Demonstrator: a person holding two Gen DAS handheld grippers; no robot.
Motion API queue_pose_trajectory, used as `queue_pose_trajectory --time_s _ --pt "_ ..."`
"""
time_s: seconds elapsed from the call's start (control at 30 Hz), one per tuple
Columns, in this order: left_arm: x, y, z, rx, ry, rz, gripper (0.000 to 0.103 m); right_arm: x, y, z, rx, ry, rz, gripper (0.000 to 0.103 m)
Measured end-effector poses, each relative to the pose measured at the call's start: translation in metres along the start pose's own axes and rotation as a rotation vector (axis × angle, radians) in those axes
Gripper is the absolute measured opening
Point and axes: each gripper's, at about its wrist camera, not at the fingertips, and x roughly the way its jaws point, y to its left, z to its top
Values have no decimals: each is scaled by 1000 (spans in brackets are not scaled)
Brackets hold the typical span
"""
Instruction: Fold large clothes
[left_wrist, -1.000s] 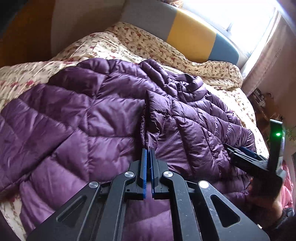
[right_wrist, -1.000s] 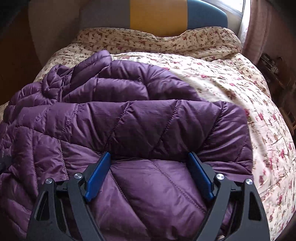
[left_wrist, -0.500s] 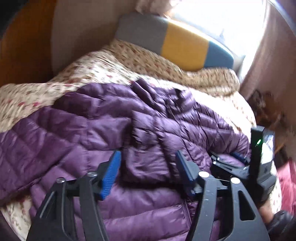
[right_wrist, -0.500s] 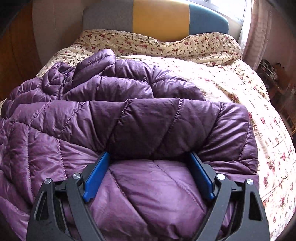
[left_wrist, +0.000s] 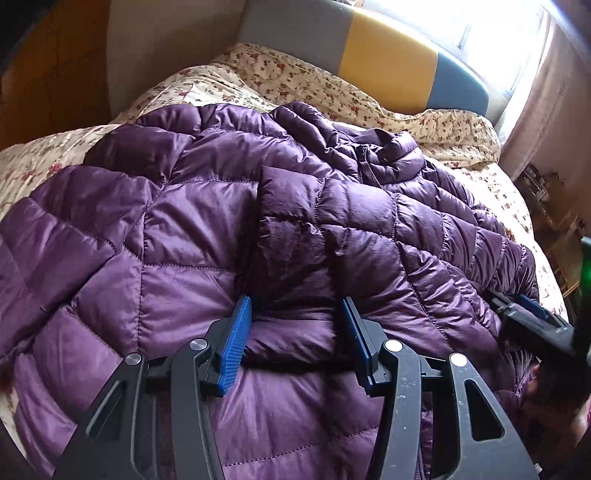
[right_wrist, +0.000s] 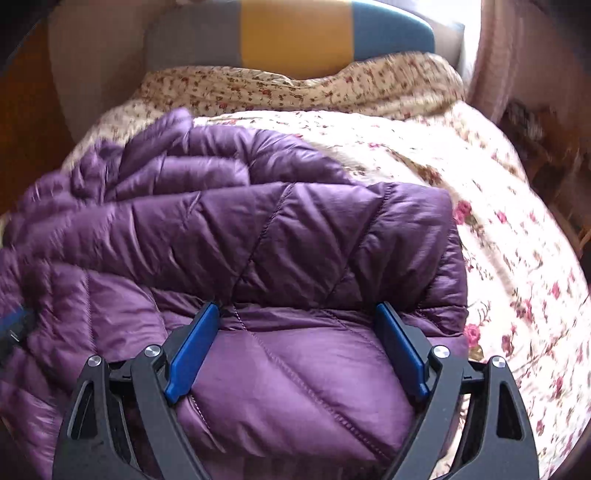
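Observation:
A large purple quilted puffer jacket (left_wrist: 177, 236) lies spread on a floral bed, its sleeves folded across the body. It also shows in the right wrist view (right_wrist: 280, 236). My left gripper (left_wrist: 295, 321) is open, its blue pads on either side of a folded sleeve end (left_wrist: 295, 236) lying on the jacket. My right gripper (right_wrist: 299, 314) is open just above the folded right sleeve near the jacket's right edge. The right gripper also shows at the right edge of the left wrist view (left_wrist: 532, 314).
The floral quilt (right_wrist: 498, 236) covers the bed around the jacket. A grey, yellow and blue headboard (left_wrist: 384, 55) stands behind. A bright window and pink curtain (left_wrist: 554, 85) are at the right. A wooden wall (left_wrist: 48, 74) is at the left.
My left gripper opened from shut, letting go of the sleeve end, which now lies on the jacket. My right gripper stayed open and shifted slightly over the folded sleeve.

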Motion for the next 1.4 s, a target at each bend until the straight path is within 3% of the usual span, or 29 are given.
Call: queue_pose_trajectory --time_s 0.13,0.2,0.33,0.57,0.73,0.97,1.1,1.2,1.27,1.33,1.4 --pt "-5 2 1 -21 -3 -8 51 9 7 -4 -30 -12 -27 88" --pt "-14 8 -1 -56 -1 -3 64 10 7 -4 -30 -14 -26 88" --pt "-40 23 -10 -93 -23 -3 64 11 8 -6 -38 -19 -39 88" --pt "-97 98 -39 -214 -72 47 64 9 11 -9 -46 -22 -52 89" --pt "-142 182 -74 -426 -83 80 64 9 10 -9 -42 -24 -47 89" --pt "-206 307 -133 -805 -153 208 64 9 10 -9 -41 -24 -45 89" --pt "-222 351 -149 -970 -206 225 64 9 10 -9 -42 -25 -46 89" --pt "-220 362 -151 -1030 -229 221 63 9 9 -10 -41 -25 -44 89" --pt "-218 369 -149 -1056 -242 237 55 9 9 -10 -42 -26 -44 89" --pt "-213 374 -143 -1040 -227 283 23 9 9 -10 -43 -25 -45 89" --pt "-210 381 -139 -1030 -218 284 14 9 9 -10 -42 -26 -44 89"
